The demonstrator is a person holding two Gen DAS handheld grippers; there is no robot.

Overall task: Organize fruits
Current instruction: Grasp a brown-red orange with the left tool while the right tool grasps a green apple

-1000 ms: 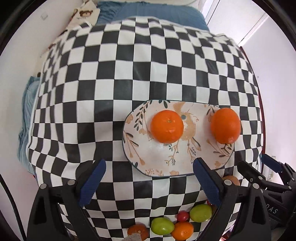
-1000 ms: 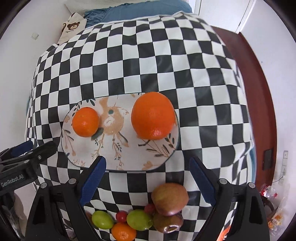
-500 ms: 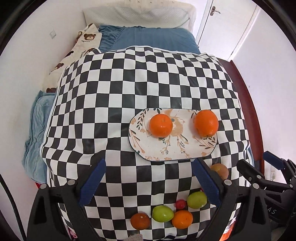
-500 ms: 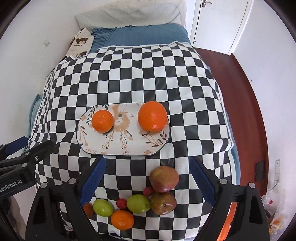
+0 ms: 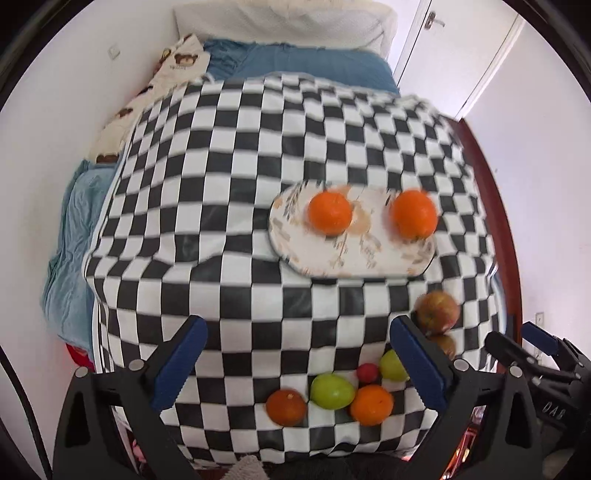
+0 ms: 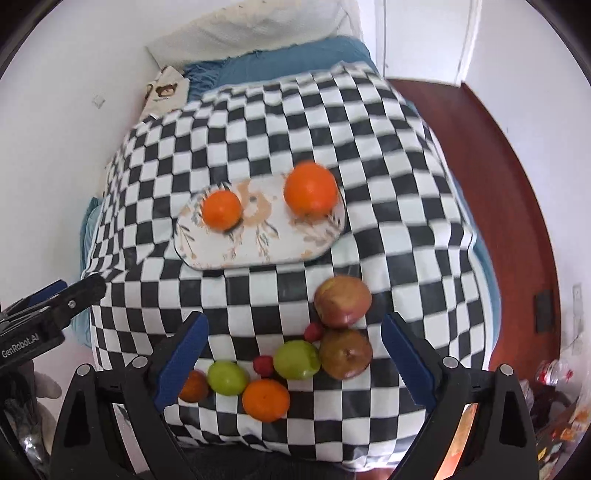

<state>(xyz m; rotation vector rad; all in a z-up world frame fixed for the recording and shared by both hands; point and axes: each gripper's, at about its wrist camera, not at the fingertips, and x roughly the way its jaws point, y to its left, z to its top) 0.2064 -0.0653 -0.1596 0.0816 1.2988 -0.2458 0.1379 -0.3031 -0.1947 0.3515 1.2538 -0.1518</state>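
Observation:
An oval floral plate (image 5: 354, 254) (image 6: 258, 243) on the checkered table holds a small orange (image 5: 330, 214) (image 6: 221, 210) and a bigger orange (image 5: 414, 213) (image 6: 311, 189). Near the table's front edge lie loose fruits: two red-brown apples (image 6: 342, 301) (image 6: 345, 354), two green fruits (image 6: 297, 360) (image 6: 227, 378), an orange (image 6: 266, 400) (image 5: 371, 404), a darker orange (image 5: 286, 407) and small red fruits (image 6: 263, 365). My left gripper (image 5: 299, 365) and right gripper (image 6: 293, 358) are both open and empty, held above the front edge.
A bed with a blue cover (image 5: 295, 62) and a white pillow (image 5: 288, 22) stands behind the table. A bear-print cloth (image 5: 147, 99) lies at the left. White walls flank it, with a door (image 5: 461, 48) and red-brown floor (image 6: 517, 221) at right.
Both grippers have pulled back and up from the plate, so the whole table and the front fruits now show. Nothing was picked up.

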